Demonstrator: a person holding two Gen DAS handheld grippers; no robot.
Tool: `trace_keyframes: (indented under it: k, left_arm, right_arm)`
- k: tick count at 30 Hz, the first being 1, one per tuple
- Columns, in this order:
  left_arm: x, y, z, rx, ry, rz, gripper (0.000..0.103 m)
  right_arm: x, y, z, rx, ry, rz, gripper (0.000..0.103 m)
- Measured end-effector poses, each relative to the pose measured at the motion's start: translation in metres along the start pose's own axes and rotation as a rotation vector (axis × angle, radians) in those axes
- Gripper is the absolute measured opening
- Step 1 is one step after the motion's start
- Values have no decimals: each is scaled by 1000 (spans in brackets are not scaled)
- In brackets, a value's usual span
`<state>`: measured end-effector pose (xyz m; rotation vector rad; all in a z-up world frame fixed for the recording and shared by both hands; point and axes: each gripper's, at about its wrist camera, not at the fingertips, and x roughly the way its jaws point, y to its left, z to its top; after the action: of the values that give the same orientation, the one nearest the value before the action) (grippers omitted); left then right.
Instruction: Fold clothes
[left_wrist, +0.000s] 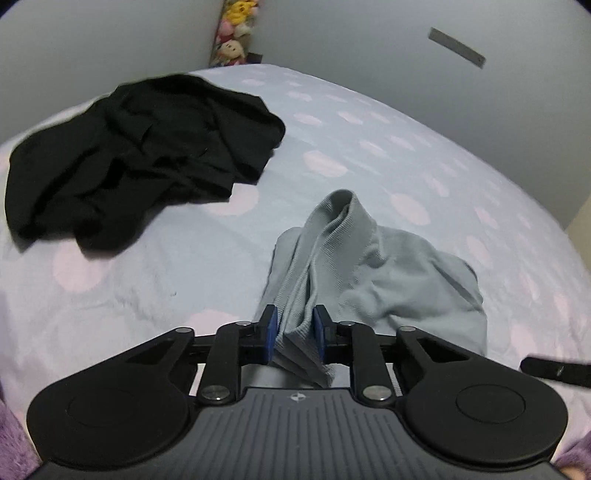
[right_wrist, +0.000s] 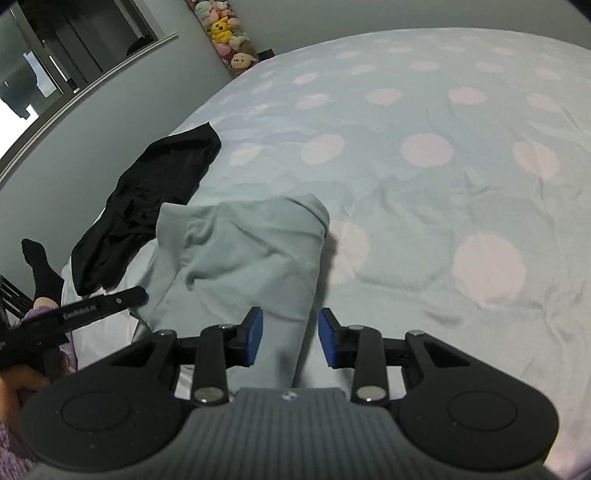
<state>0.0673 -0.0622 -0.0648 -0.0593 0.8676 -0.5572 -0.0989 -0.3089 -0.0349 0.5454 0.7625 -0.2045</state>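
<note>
A pale grey garment (left_wrist: 369, 266) lies crumpled on the bed, its ribbed hem pulled up toward me. My left gripper (left_wrist: 294, 328) is shut on that bunched ribbed edge, which fills the gap between the blue pads. In the right wrist view the same grey garment (right_wrist: 240, 251) runs between the jaws of my right gripper (right_wrist: 290, 338). Those jaws stand open, with a dark gap between the cloth and the right pad. A black garment (left_wrist: 140, 155) lies in a heap farther back on the left, also seen from the right wrist as a black garment (right_wrist: 155, 192).
The bed (right_wrist: 443, 184) has a pale blue cover with pink dots and stretches wide to the right. Plush toys (right_wrist: 225, 29) sit in the far corner by the wall. A foot in a black sock (right_wrist: 40, 266) stands beside the bed at left.
</note>
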Motion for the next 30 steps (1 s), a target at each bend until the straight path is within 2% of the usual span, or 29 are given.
trace_keyframes:
  k: [2, 7, 11, 15, 18, 20, 23, 24, 26, 27, 28, 29, 30]
  left_arm:
    - [3, 2, -4, 2, 11, 29, 10]
    - [11, 3, -6, 14, 41, 84, 11]
    - [15, 11, -7, -14, 53, 77, 13]
    - [15, 21, -7, -63, 61, 58, 19]
    - [14, 19, -7, -60, 60, 65, 21]
    - [12, 17, -7, -52, 50, 74, 25]
    - [6, 16, -7, -46, 19, 71, 30]
    - [4, 17, -7, -51, 3, 60, 30]
    - [-1, 17, -4, -54, -35, 41, 33]
    - [-4, 16, -2, -55, -54, 32, 36]
    - [-5, 15, 0, -54, -72, 23, 47]
    - [-5, 13, 3, -49, -85, 16, 52]
    - [-4, 10, 7, -37, -87, 15, 53]
  right_arm:
    - [3, 4, -1, -28, -1, 7, 19]
    - [17, 21, -5, -123, -2, 32, 18]
    - [47, 31, -16, -202, 64, 0, 18]
    - [62, 31, -29, -292, 66, -18, 16]
    - [60, 30, -25, -295, 77, -11, 16]
    - [59, 28, -24, -271, 84, -2, 16]
    - [52, 29, -24, -232, 69, 8, 21]
    - [48, 29, -24, -217, 58, 18, 26]
    - [39, 31, -23, -200, 31, 38, 27]
    - [35, 32, -23, -205, 17, 37, 27]
    - [30, 33, -22, -211, 3, 35, 27]
    - [27, 33, -20, -215, -13, 31, 30]
    - [23, 32, -19, -215, -26, 27, 39]
